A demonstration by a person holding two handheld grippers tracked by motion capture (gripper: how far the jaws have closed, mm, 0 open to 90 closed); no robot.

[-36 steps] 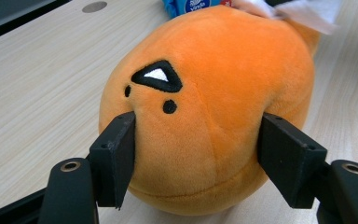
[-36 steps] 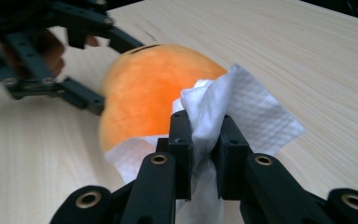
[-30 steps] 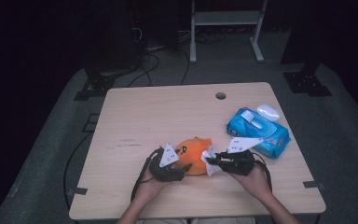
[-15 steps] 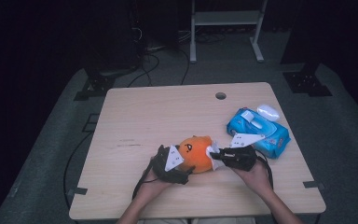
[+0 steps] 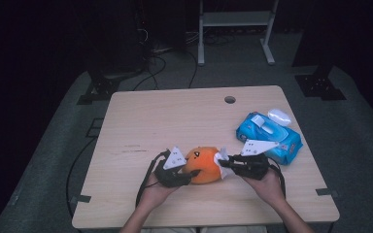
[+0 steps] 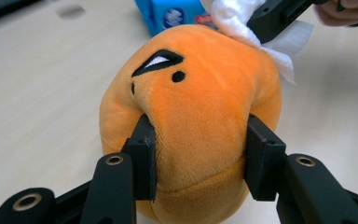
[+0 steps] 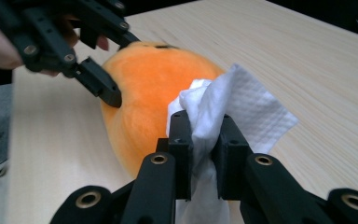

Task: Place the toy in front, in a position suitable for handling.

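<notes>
On the light wooden table the left gripper comes first, at the near edge in a person's left hand. Its jaws have just been closing, and in the left gripper view both black pads press into the sides of one orange plush toy, denting the fabric, so it holds the toy firmly. The toy has a stitched eye and a small black dot facing up in that view.

Next to the right sits the one plush toy itself, resting on the table near the front edge, between the two grippers.

Touching its right flank is one white wipe, crumpled and pinched narrowly between the jaws of the right gripper. In the right gripper view the wipe bunches up between the two pads and fans out against the orange plush and onto the table. The person's right hand carries that gripper.

Farther right, just behind the right gripper, lies one blue pack of wet wipes with a white lid flipped open at its far end.

Near the table's far edge is one small round hole.
</notes>
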